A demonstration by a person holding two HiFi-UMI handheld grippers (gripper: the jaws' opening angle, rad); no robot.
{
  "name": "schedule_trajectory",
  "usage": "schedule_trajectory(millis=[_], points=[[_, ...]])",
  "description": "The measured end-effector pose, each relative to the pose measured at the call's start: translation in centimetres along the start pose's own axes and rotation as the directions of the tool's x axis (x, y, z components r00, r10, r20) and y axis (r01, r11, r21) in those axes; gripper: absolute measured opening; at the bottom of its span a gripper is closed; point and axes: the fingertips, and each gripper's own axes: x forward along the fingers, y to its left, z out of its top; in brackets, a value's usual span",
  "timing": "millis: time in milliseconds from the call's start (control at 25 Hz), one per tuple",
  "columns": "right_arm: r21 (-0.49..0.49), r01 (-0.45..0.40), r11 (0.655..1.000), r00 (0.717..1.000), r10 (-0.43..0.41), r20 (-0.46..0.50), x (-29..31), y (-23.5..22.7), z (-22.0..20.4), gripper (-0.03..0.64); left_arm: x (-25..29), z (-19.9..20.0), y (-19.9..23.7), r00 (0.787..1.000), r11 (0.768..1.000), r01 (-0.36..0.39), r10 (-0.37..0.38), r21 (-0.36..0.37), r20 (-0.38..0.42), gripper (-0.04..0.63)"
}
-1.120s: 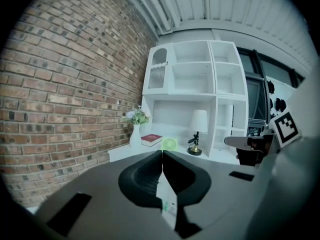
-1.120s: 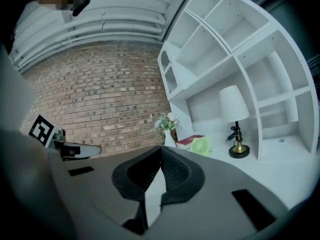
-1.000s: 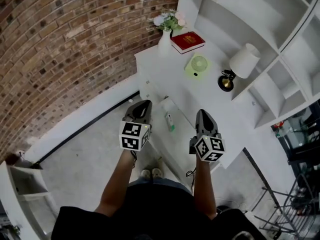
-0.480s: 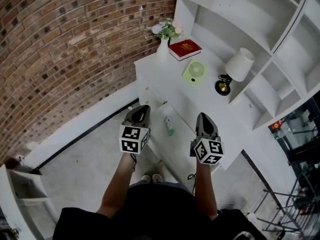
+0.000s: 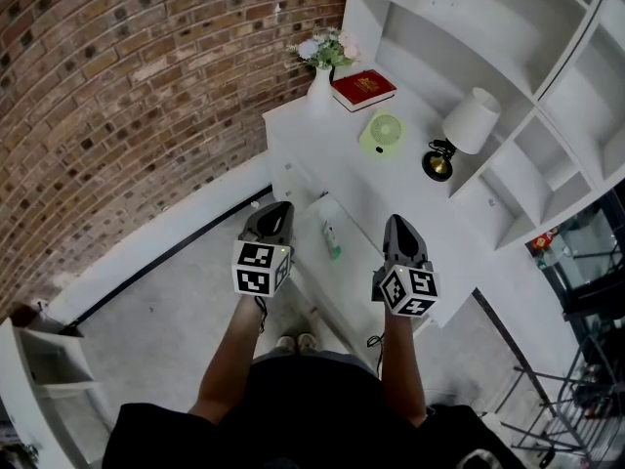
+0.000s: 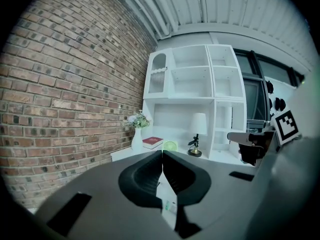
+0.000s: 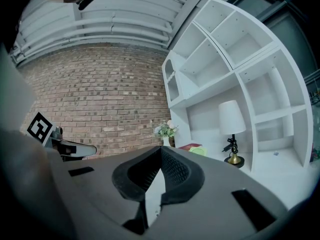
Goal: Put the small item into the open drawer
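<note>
1. Looking steeply down onto a white desk (image 5: pixel 410 193), set against a red-brick wall (image 5: pixel 127 96) at the left, with white shelving (image 5: pixel 439 27) at the right.
2. Ranged along the desk top: a vase of flowers (image 5: pixel 322 71), a red book (image 5: pixel 363 88), a small green fan (image 5: pixel 383 132) and a lamp (image 5: pixel 461 133) with a white shade and a brass foot.
3. Under the desk top, an open drawer (image 5: pixel 354 267) pulled out over grey floor (image 5: pixel 166 306), and a white baseboard (image 5: pixel 166 233) along the foot of the wall.
4. Inside that drawer, the small item (image 5: pixel 332 240), a green-and-white tube, lying flat between the two grippers and touched by neither.
5. At the drawer's left edge, the left gripper (image 5: pixel 278 208): clenched tight, with nothing between the pads (image 6: pixel 150 169).
6. Over the drawer's right side, the right gripper (image 5: pixel 395 223): likewise clenched and empty, pointing about level towards the desk.
</note>
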Motion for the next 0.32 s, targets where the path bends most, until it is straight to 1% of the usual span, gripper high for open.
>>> schedule_trajectory(millis=[320], points=[[0.006, 0.003, 1.0, 1.0, -0.003, -0.013, 0.1, -0.75, -0.69, 0.0, 0.67, -0.66, -0.53, 1.0, 1.0, 0.006, -0.006, -0.004, -0.012, 0.023]])
